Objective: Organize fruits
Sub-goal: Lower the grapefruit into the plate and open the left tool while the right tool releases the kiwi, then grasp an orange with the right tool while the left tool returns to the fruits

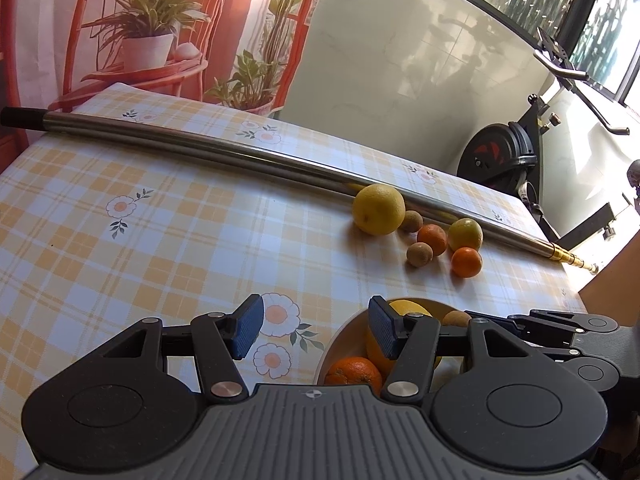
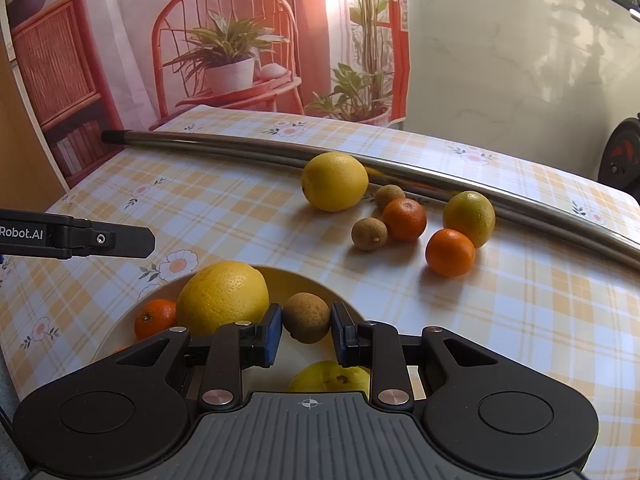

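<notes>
Over the pale bowl (image 2: 308, 278) my right gripper (image 2: 306, 332) is shut on a small brown fruit (image 2: 306, 312), its blue pads pressing both sides. In the bowl lie a large yellow citrus (image 2: 222, 296), a mandarin (image 2: 154, 318) and a yellow-green fruit (image 2: 328, 376). Beyond it on the table sit a big yellow citrus (image 2: 334, 181), two brown fruits (image 2: 369, 233), two mandarins (image 2: 450, 252) and a yellow-green citrus (image 2: 469, 218). My left gripper (image 1: 316, 330) stands open over the tablecloth at the bowl's (image 1: 340, 336) left rim, nothing between its pads.
A long metal pole (image 2: 240, 148) lies across the checked tablecloth (image 2: 200, 200) just behind the loose fruit. An exercise bike (image 1: 496, 152) stands past the table's far right edge. A printed backdrop hangs behind the table.
</notes>
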Tool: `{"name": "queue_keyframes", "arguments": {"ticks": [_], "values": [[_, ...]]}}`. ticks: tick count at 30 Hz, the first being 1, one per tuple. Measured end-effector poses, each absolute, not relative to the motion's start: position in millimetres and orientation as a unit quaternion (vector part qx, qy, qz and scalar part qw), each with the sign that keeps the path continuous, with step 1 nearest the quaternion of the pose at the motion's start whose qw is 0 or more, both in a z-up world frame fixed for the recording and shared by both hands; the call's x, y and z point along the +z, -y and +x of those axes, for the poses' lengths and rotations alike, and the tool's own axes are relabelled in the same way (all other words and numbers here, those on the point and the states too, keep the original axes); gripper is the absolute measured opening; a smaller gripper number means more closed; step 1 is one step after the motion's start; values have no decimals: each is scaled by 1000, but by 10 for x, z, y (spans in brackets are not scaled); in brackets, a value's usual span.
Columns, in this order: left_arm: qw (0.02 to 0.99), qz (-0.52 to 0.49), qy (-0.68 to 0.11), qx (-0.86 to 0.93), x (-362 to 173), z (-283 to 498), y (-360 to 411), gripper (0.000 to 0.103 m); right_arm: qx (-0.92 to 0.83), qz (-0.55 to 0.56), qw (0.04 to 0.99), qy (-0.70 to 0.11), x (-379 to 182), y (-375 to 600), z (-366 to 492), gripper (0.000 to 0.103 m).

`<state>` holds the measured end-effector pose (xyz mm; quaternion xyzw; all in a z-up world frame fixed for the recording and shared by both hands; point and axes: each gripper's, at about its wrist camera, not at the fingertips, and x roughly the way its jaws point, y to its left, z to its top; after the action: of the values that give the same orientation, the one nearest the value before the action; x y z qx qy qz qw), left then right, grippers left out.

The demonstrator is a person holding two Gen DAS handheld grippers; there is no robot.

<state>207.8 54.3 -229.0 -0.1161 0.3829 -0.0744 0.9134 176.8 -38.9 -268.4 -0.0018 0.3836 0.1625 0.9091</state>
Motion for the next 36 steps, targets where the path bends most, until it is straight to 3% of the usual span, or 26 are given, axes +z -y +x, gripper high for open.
{"name": "queue_keyframes", "arguments": {"ticks": [36], "values": [[917, -114, -378, -50, -2246, 2158, -613, 61, 99, 20, 936, -337, -2548, 926, 1835, 25]]}}
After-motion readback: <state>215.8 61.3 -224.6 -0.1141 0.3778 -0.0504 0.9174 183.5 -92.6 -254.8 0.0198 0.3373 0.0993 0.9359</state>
